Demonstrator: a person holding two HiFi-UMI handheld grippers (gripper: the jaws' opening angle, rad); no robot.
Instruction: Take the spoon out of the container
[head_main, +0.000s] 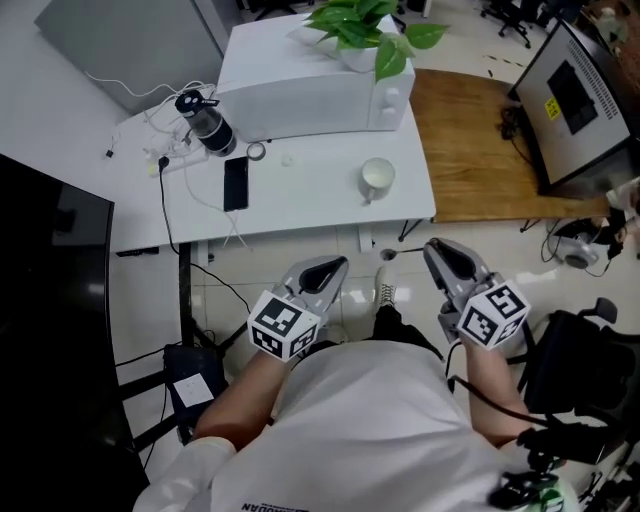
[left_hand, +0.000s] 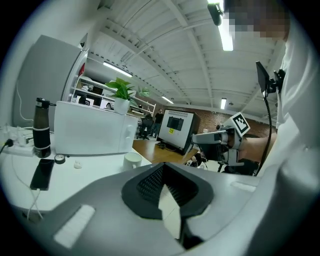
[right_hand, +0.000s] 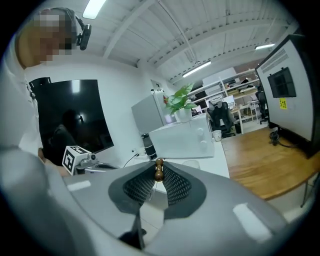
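Spoon (right_hand: 159, 171) clear of the cup (head_main: 377, 178), its beaded brown handle end pinched at the very tips of your right gripper (head_main: 433, 248), out over the floor short of the table (head_main: 300, 205). With so little handle in the pinch it may swing, so keep the squeeze even, move slowly and lay it flat on bare tabletop beside the cup. Your left gripper (head_main: 336, 265) hangs closed on nothing. Count: one spoon, one cup, two grippers, one microwave (head_main: 310, 85), one plant (head_main: 365, 25), one phone (head_main: 236, 183), one bottle (head_main: 205, 122).
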